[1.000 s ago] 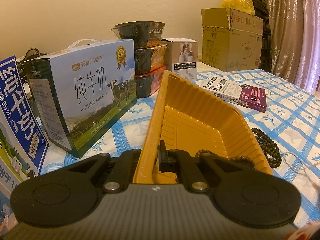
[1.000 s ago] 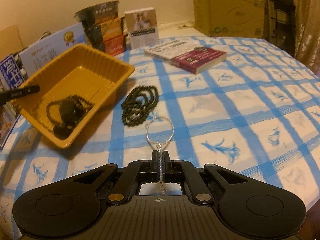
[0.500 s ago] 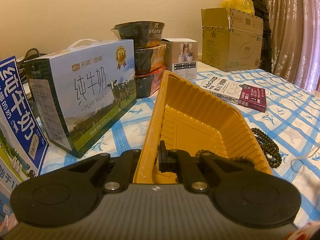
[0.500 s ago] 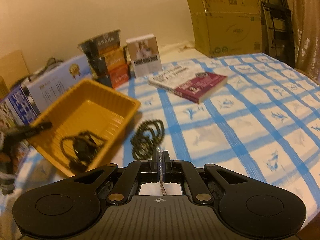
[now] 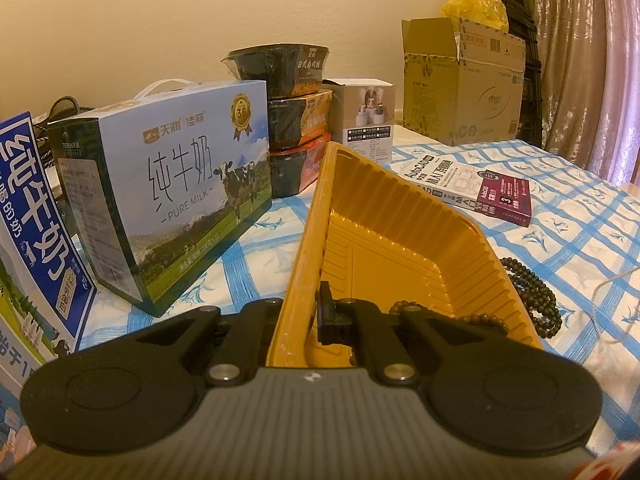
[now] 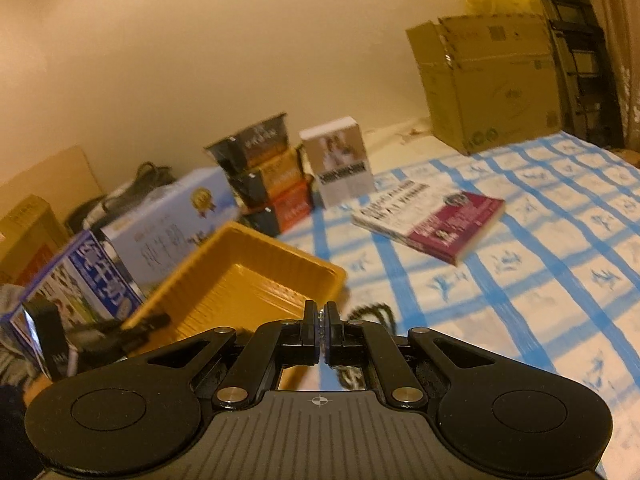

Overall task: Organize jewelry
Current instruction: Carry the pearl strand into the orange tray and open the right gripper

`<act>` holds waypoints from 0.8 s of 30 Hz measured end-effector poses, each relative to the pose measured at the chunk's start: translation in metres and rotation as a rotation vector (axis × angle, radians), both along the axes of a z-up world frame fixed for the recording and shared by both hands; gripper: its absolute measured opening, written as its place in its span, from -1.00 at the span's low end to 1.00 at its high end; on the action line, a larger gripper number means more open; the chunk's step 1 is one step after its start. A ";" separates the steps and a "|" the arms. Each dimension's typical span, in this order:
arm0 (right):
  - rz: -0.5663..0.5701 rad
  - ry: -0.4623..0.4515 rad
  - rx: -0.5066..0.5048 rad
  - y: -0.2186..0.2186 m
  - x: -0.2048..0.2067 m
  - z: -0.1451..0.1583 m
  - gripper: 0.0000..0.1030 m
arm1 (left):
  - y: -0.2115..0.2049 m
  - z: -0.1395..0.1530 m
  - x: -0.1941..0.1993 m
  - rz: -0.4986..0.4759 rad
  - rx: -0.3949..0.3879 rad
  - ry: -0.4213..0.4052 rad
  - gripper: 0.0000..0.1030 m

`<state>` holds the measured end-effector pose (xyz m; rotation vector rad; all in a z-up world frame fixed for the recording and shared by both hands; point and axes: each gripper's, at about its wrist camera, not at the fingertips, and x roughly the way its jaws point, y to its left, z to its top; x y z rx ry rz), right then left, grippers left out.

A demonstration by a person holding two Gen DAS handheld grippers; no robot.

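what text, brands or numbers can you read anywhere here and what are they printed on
"PURE MILK", "纯牛奶", "天润", "佳丽", a "36" medal: light blue milk carton.
"纯牛奶": dark blue milk box.
"AutoCAD", "3": book.
"日式": top noodle bowl.
White box, cardboard box: print too small.
Right wrist view: all blurred.
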<state>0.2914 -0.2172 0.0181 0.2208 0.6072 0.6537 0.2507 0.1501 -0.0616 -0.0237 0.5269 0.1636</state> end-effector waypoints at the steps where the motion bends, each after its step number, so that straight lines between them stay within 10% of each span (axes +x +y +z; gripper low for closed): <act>1: 0.006 -0.006 0.011 0.003 0.001 0.004 -0.95 | 0.000 0.000 0.000 0.000 -0.001 -0.001 -0.91; 24: 0.205 -0.088 0.170 0.118 0.035 0.066 -0.95 | 0.002 -0.003 -0.001 0.009 -0.014 -0.007 -0.90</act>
